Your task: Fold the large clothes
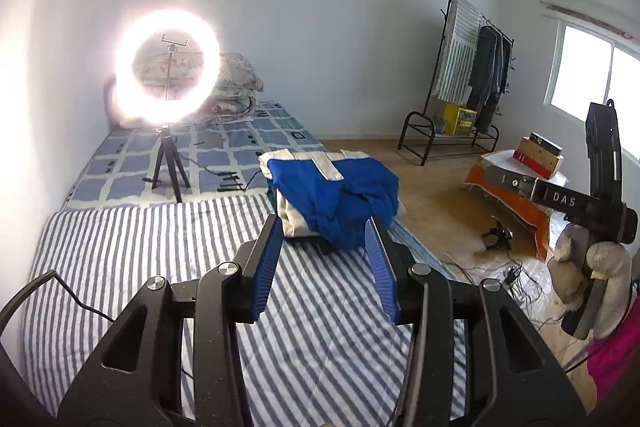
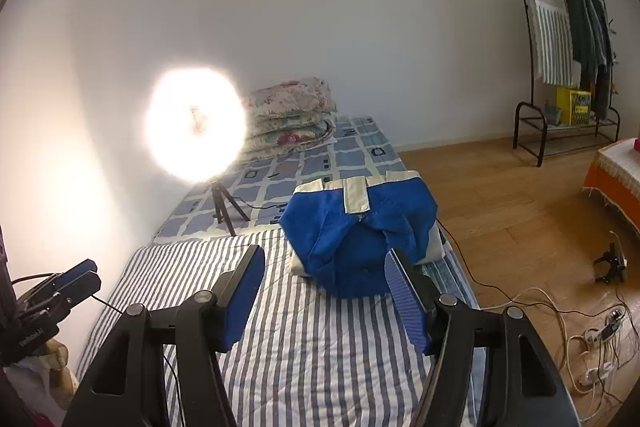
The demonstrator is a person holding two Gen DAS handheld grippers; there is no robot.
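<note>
striped sheet [image 2: 320, 347] open | folded garment [image 2: 360, 227] ahead | ring light [image 2: 196, 131] left

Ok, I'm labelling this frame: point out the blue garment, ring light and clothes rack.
blue garment [image 2: 360, 227], right wrist view, blue top panel.
ring light [image 1: 167, 67], left wrist view, phone-holder at centre.
clothes rack [image 1: 446, 39], left wrist view, upright post.

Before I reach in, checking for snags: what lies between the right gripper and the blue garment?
Only striped sheet between the right gripper and blue garment, per the right wrist view.
</note>
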